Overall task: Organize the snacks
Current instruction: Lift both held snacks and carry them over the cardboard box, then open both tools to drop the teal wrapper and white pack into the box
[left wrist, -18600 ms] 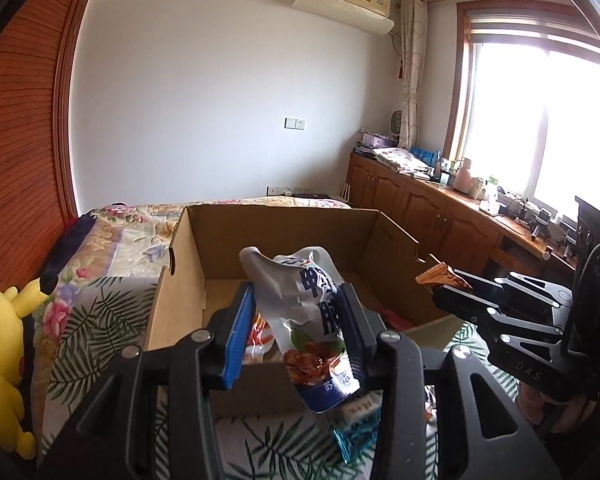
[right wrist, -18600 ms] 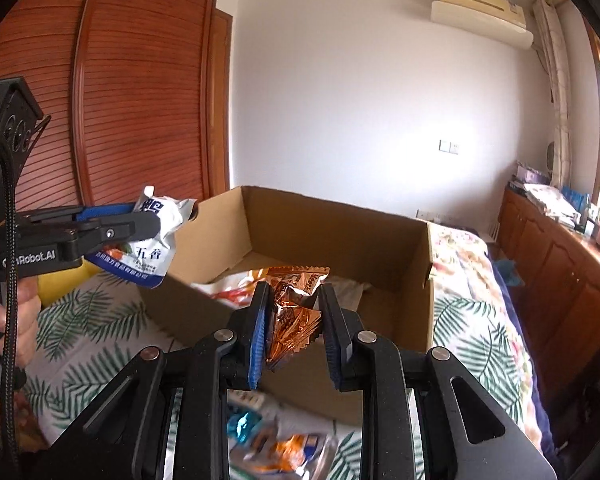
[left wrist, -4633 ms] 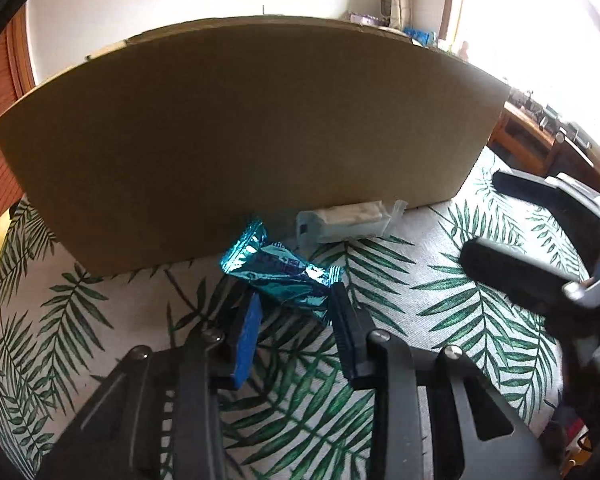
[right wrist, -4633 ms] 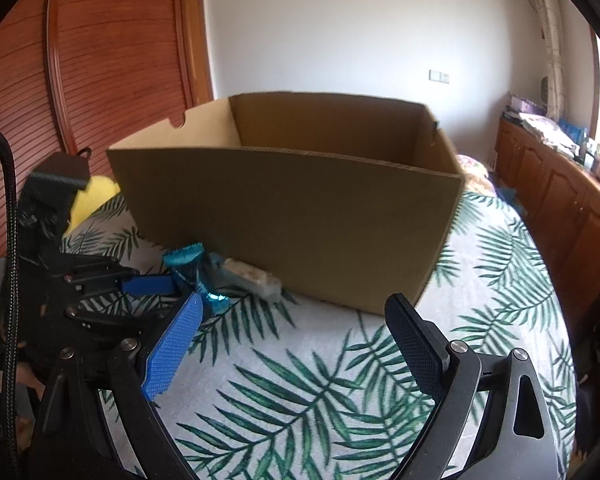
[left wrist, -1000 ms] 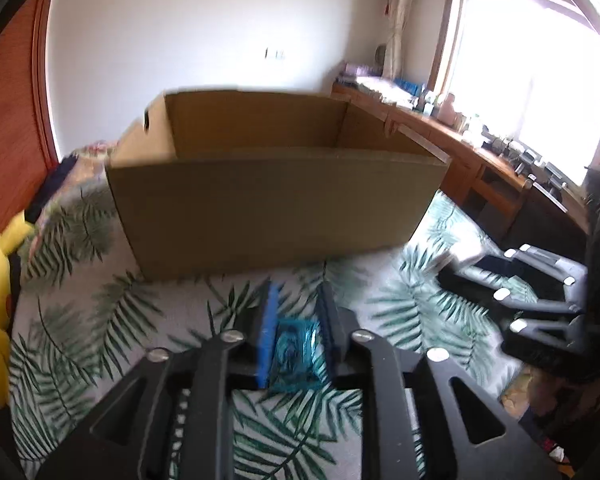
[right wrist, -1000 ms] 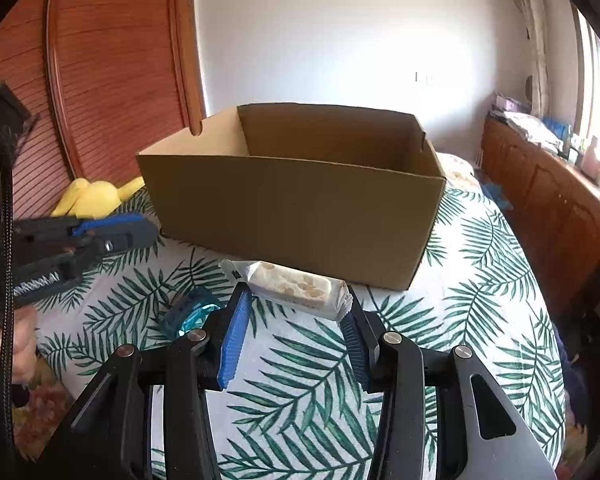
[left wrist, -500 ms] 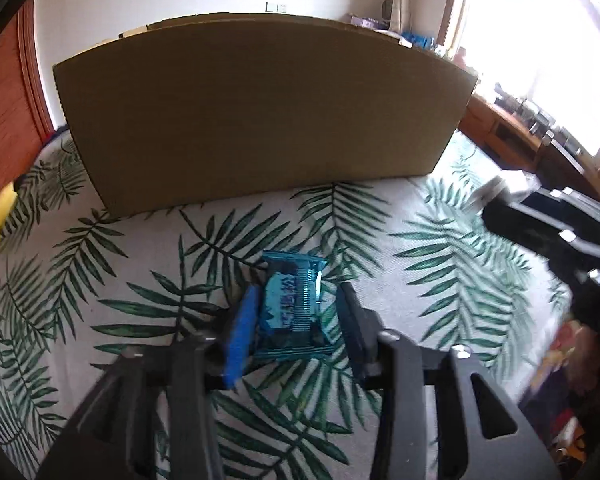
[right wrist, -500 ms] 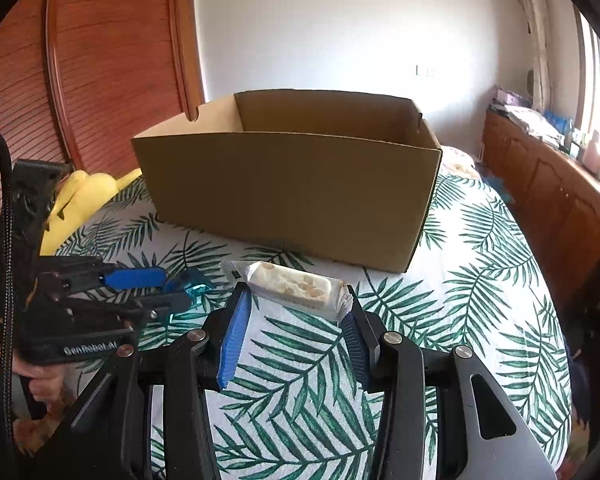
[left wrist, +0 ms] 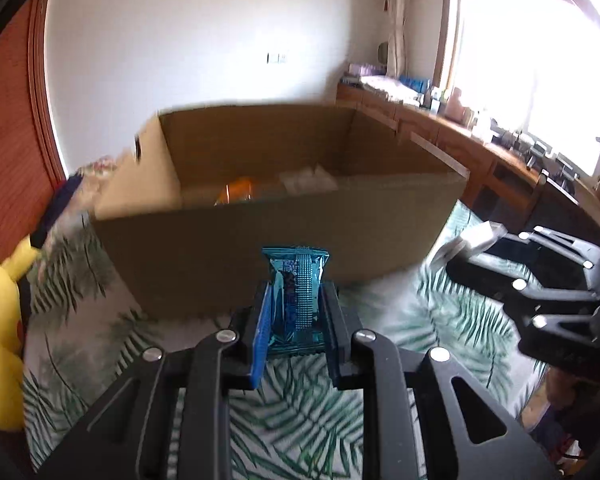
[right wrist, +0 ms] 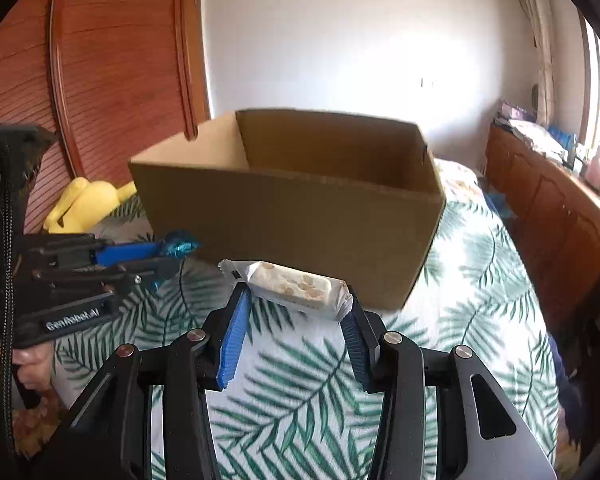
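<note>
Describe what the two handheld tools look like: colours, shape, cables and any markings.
Both are black plastic two-finger tools with angular, cut-out linkage arms and silver pivot bolts. The left tool has one ribbed blue pad and one dark pad; in the right wrist view its side reads "GenRobot.AI" in white, with a black braided cable beside it. The right tool has ribbed blue pads too.

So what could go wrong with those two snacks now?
The left gripper pinches only the lower part of the blue packet, so it might slip before it gets over the cardboard box. The right gripper holds the white nougat bar across its ends, and that could buckle or twist free. Either could bump the box's near wall.
</note>
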`<state>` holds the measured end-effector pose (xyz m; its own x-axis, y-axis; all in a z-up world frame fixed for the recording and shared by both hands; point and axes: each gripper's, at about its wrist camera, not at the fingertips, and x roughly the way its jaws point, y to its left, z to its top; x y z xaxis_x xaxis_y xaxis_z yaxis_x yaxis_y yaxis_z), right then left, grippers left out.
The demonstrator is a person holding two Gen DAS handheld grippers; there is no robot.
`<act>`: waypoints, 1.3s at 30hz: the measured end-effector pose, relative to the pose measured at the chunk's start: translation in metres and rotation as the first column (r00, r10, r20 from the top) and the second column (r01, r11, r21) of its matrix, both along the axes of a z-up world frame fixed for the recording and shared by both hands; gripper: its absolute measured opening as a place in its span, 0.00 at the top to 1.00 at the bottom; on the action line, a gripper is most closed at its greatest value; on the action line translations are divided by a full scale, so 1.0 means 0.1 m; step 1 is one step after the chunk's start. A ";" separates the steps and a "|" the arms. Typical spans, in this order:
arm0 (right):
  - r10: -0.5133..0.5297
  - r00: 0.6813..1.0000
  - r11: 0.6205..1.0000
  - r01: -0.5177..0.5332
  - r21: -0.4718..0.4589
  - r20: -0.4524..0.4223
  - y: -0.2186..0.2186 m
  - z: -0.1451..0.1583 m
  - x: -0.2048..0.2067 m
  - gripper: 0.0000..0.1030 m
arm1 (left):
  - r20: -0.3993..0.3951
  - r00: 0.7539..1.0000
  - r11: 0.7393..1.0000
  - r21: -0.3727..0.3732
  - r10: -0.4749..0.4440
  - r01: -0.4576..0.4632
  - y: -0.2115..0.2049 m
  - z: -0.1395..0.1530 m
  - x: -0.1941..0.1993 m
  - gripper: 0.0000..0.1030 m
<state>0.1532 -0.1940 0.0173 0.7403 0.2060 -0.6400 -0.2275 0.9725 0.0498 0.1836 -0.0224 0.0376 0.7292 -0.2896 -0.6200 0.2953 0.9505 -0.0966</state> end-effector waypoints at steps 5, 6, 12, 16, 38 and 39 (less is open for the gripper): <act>0.018 0.999 1.000 -0.018 -0.005 0.042 0.01 0.18 0.17 0.56 | 0.062 0.998 1.000 -0.014 -0.008 0.009 0.08 0.29 0.18 0.79; 0.021 0.999 1.000 -0.021 -0.005 0.049 0.01 0.21 0.22 0.56 | 0.071 0.997 1.000 -0.011 -0.006 0.006 0.11 0.33 0.22 0.79; 0.028 0.997 1.000 -0.028 -0.001 0.077 0.02 0.31 0.46 0.56 | 0.102 0.995 1.000 -0.016 0.002 0.000 0.17 0.47 0.50 0.79; 0.032 0.996 0.999 -0.033 0.005 0.082 0.03 0.32 0.63 0.56 | 0.086 0.996 1.000 -0.017 0.013 -0.011 0.20 0.39 0.66 0.79; 0.038 0.999 0.999 -0.038 0.035 0.013 0.08 0.03 1.16 0.49 | 0.022 0.997 0.997 0.009 0.075 -0.075 0.12 0.04 1.12 0.65; 0.036 0.999 0.999 -0.036 0.033 0.016 0.07 0.03 1.16 0.49 | 0.021 0.997 0.997 0.008 0.077 -0.077 0.12 0.04 1.12 0.64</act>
<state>0.2691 -0.1868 0.0202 0.7415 0.2535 -0.6213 -0.2632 0.9616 0.0782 0.2951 -0.0101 0.0419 0.7620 -0.2264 -0.6067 0.2229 0.9713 -0.0825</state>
